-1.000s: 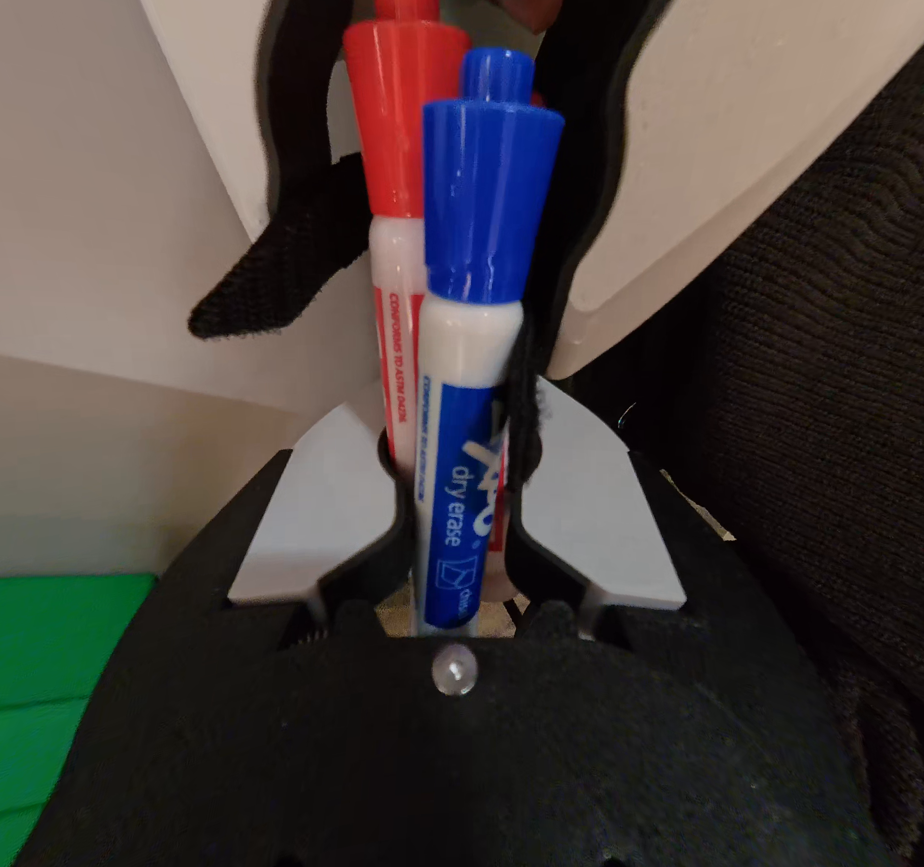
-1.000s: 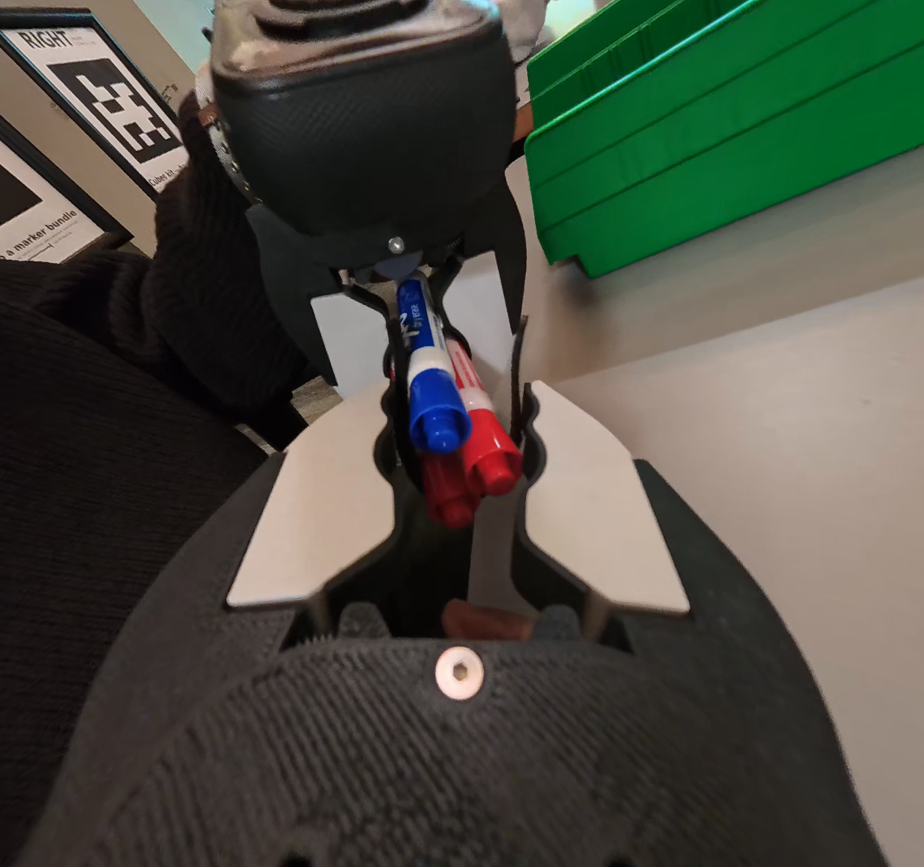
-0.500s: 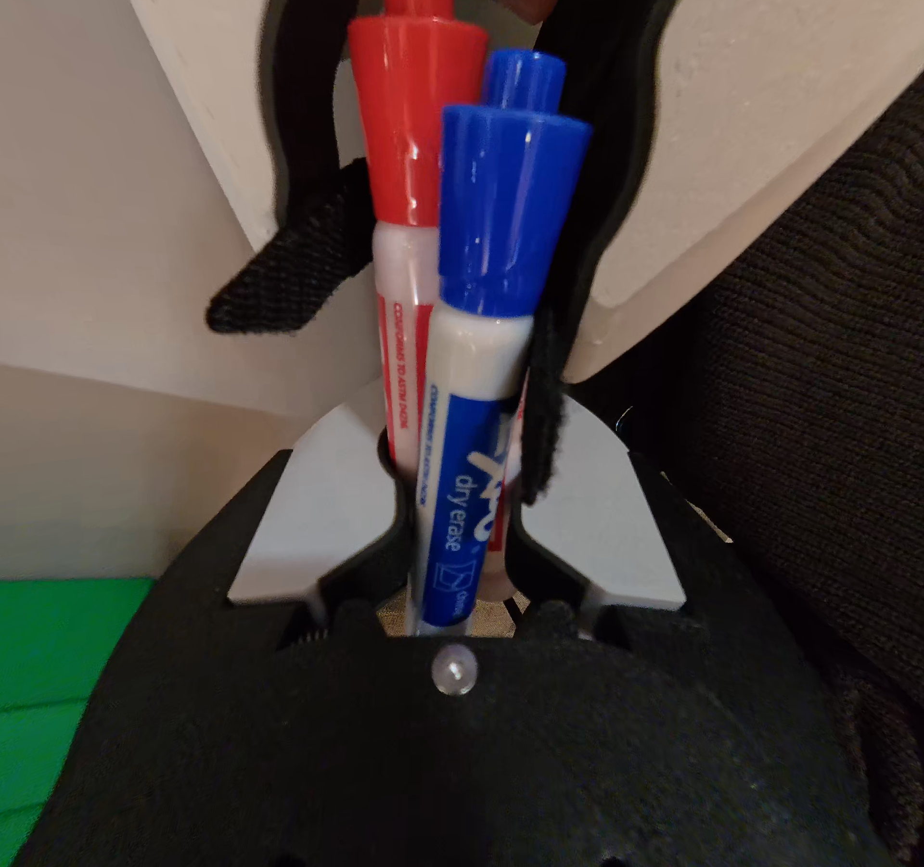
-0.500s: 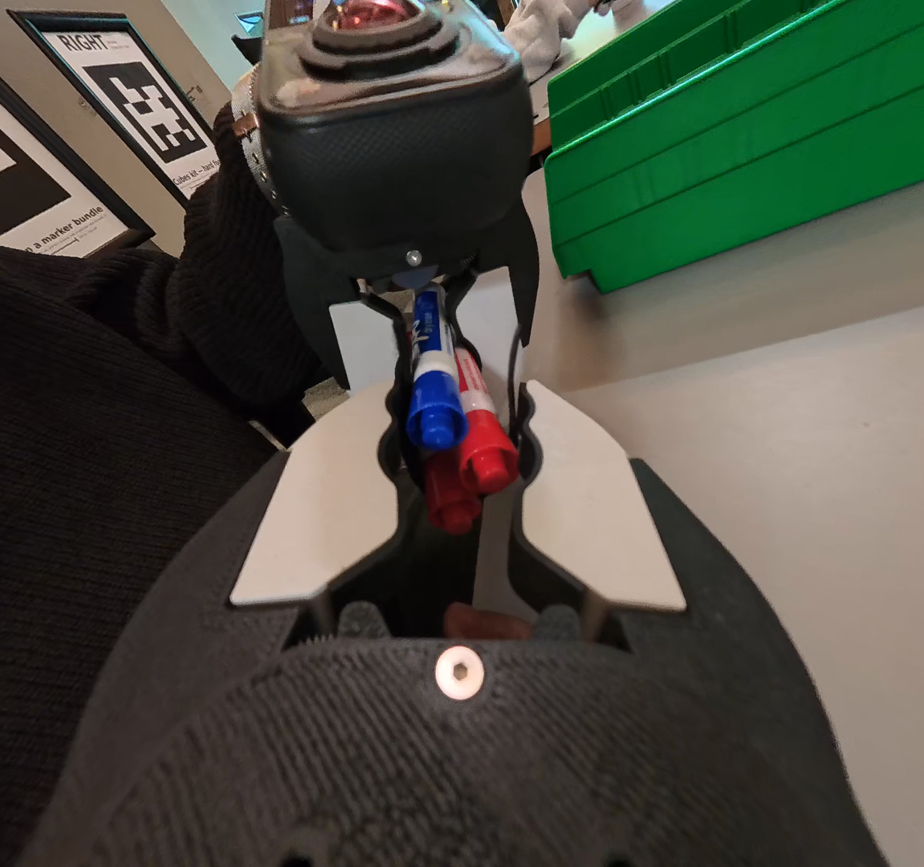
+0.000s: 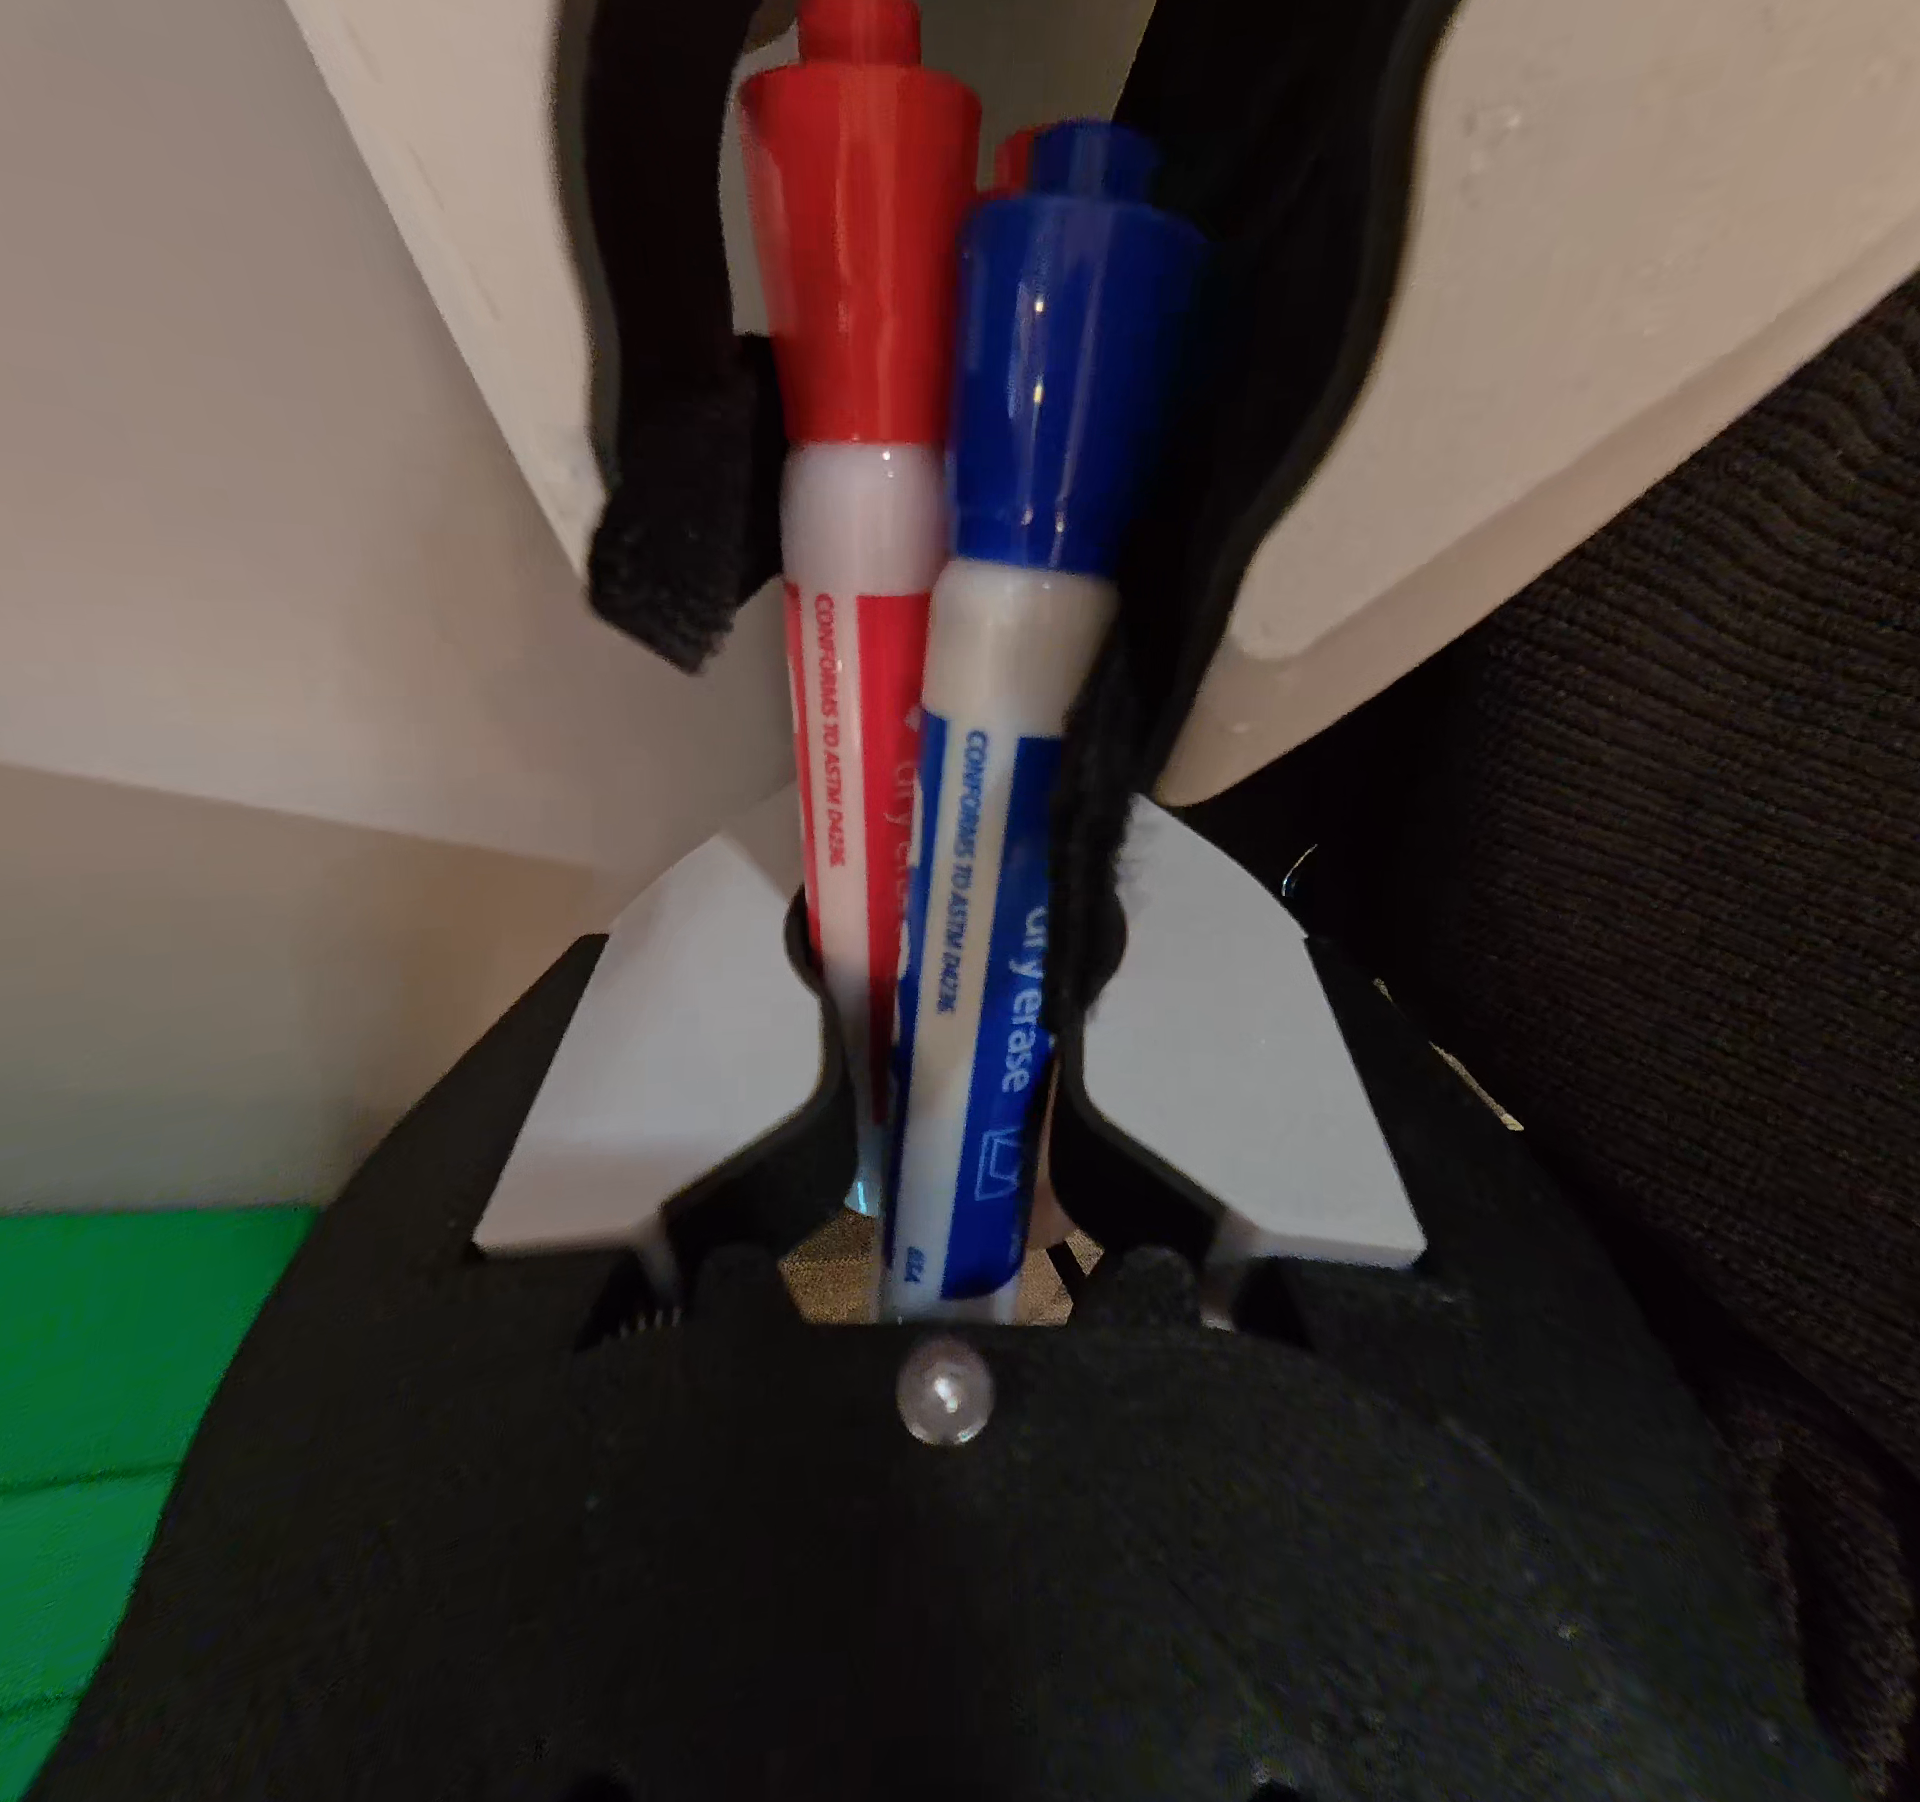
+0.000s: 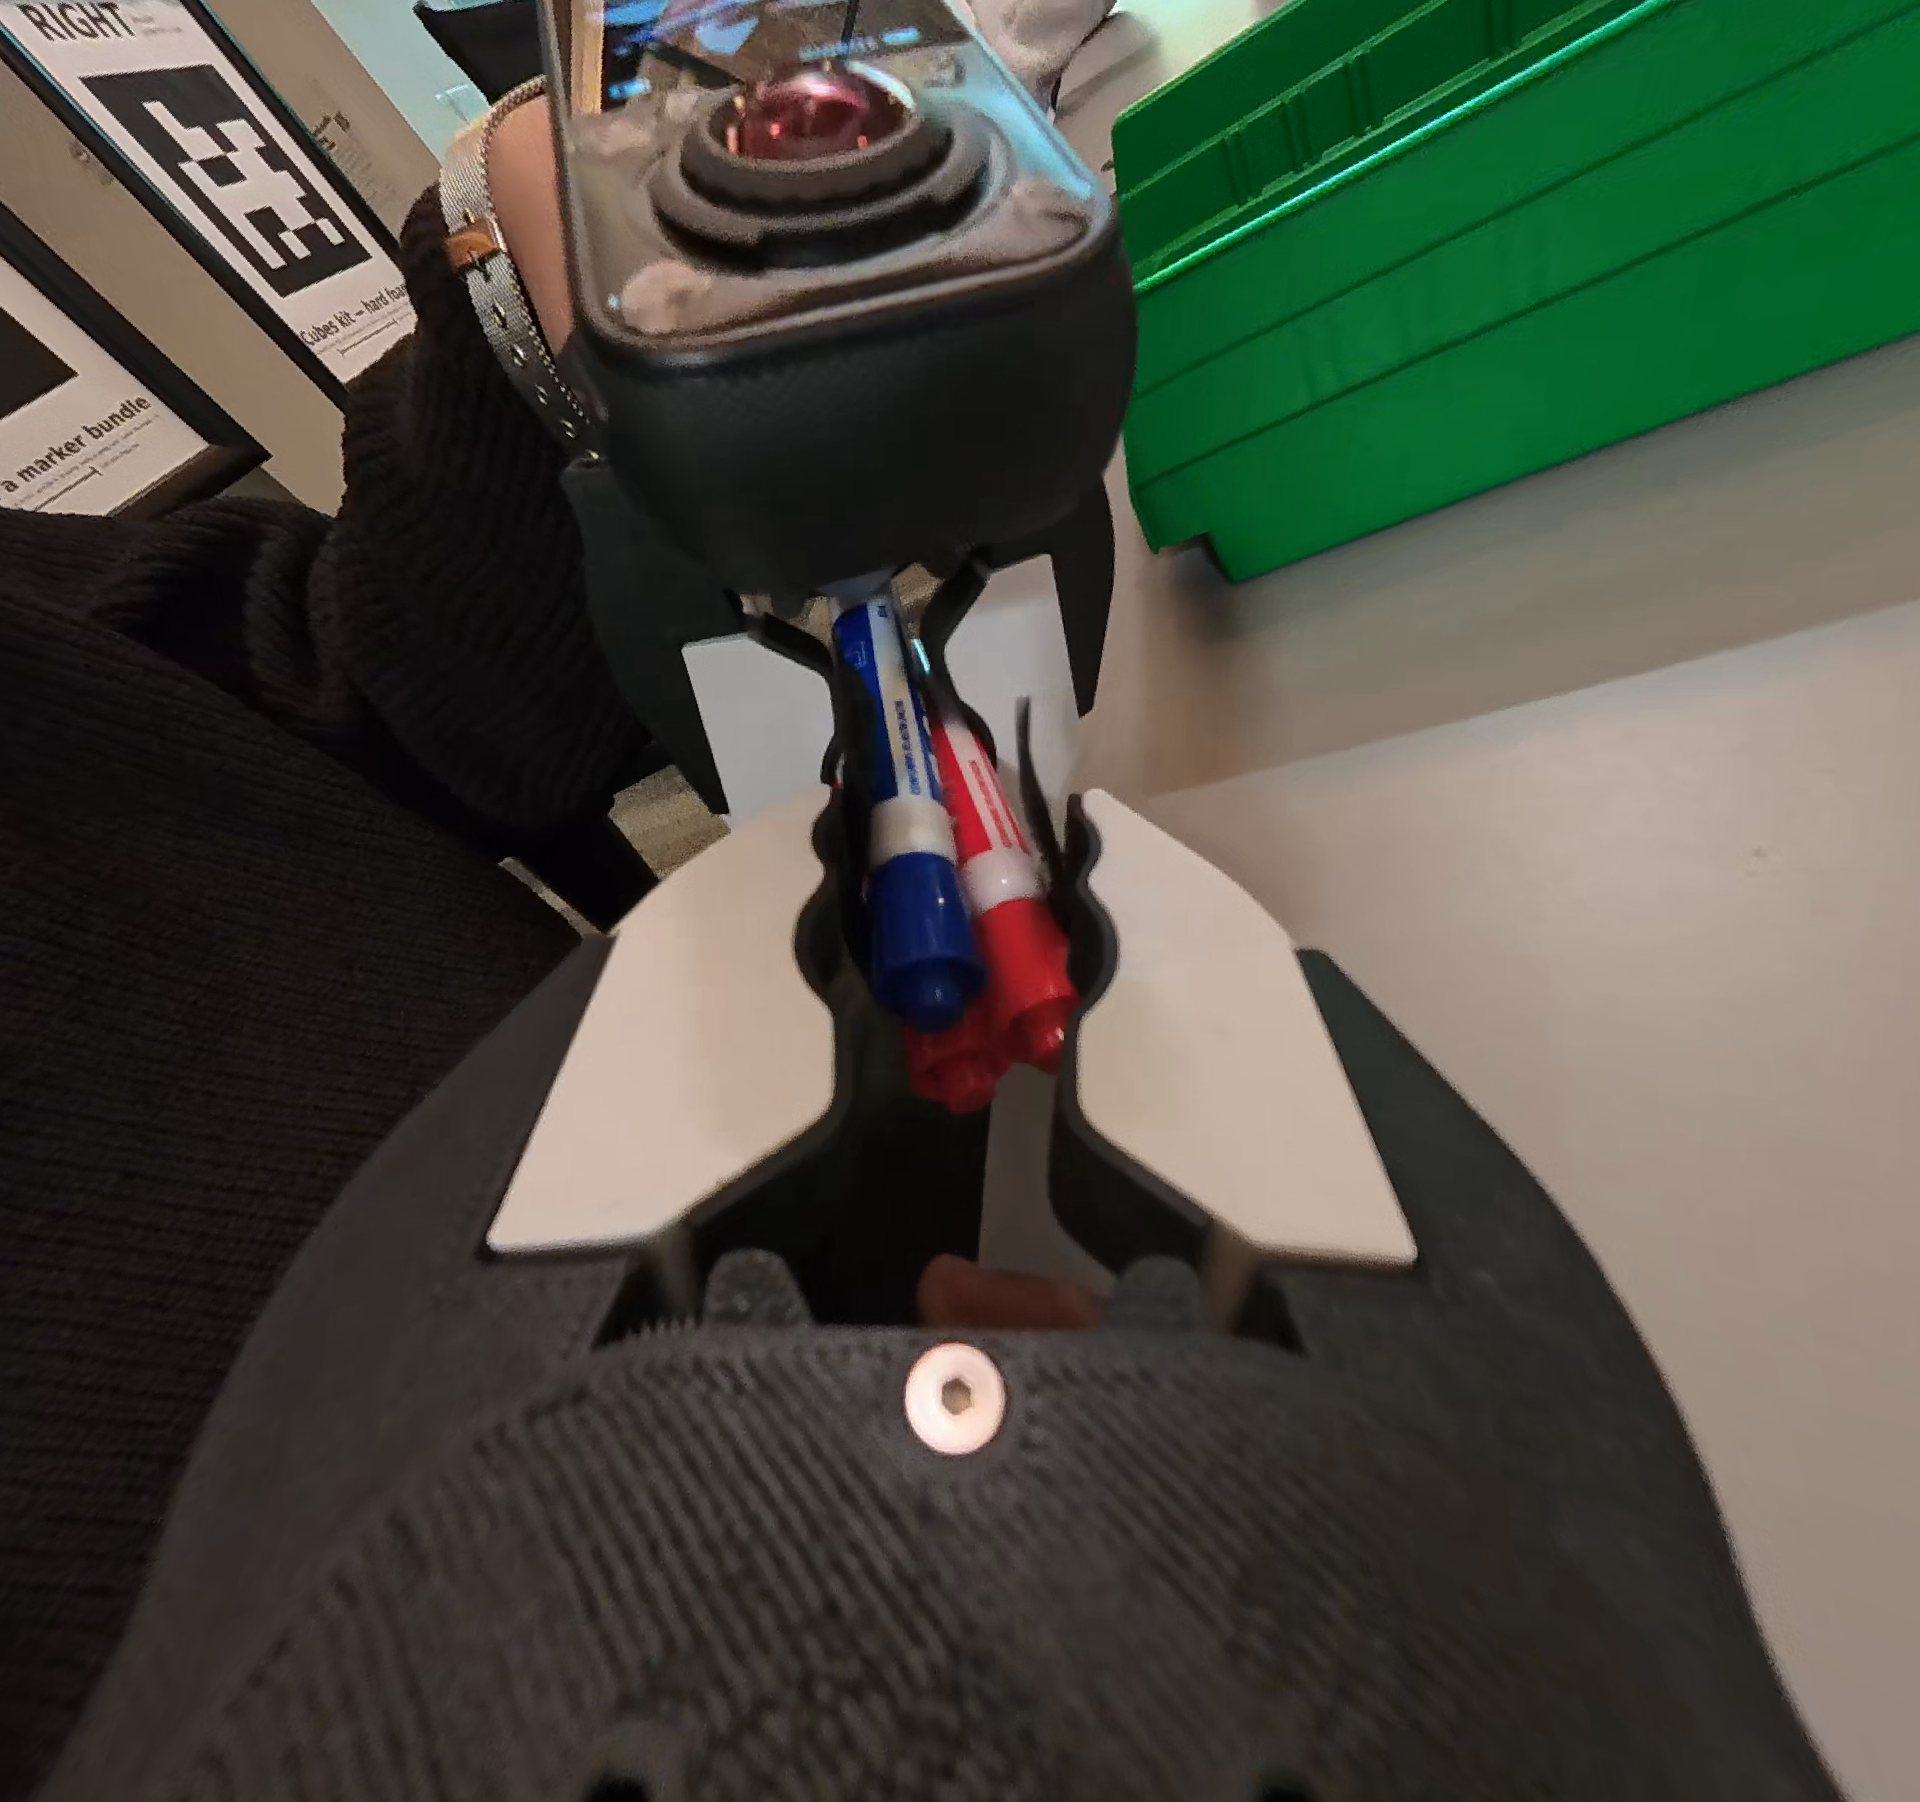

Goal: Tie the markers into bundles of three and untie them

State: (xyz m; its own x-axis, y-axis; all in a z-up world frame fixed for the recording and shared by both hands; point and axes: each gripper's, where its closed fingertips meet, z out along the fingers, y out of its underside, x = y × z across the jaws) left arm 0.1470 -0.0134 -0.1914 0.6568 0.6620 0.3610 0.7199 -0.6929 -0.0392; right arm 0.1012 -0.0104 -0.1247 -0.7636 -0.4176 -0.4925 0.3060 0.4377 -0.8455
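The left hand-held gripper (image 5: 951, 983) is seen clenched on the barrels of a marker bundle (image 5: 935, 713), gripped low, well behind the caps. A blue marker (image 5: 997, 817) lies in front, a red marker (image 5: 857, 464) just beside it, and a second red cap is partly hidden behind the blue one. A black fabric strap (image 5: 1081, 879) runs along the bundle's right side, and its loose end (image 5: 675, 568) hangs at the left of the red marker.

The right hand-held gripper (image 6: 945, 963) faces the left one, and its fingers stand either side of the cap ends. Whether the caps are actually pressed, or only enclosed, cannot be told. The strap's thin edge is seen just beside its right finger. The bundle is held in the air between the two grippers, above a pale desk (image 6: 1558, 921). Green bins (image 6: 1507, 298) stand farther back on it, and framed signs (image 6: 197, 163) lean at the left. A dark knitted sleeve (image 6: 208, 817) fills the left of the right wrist view.

The markers are judged light and stiff, with smooth plastic barrels and glossy caps that could slide against each other if loosely bound. The barrels are judged the safer place to grip, since caps may pull off. The strap is judged soft and limp, best taken near its free end.
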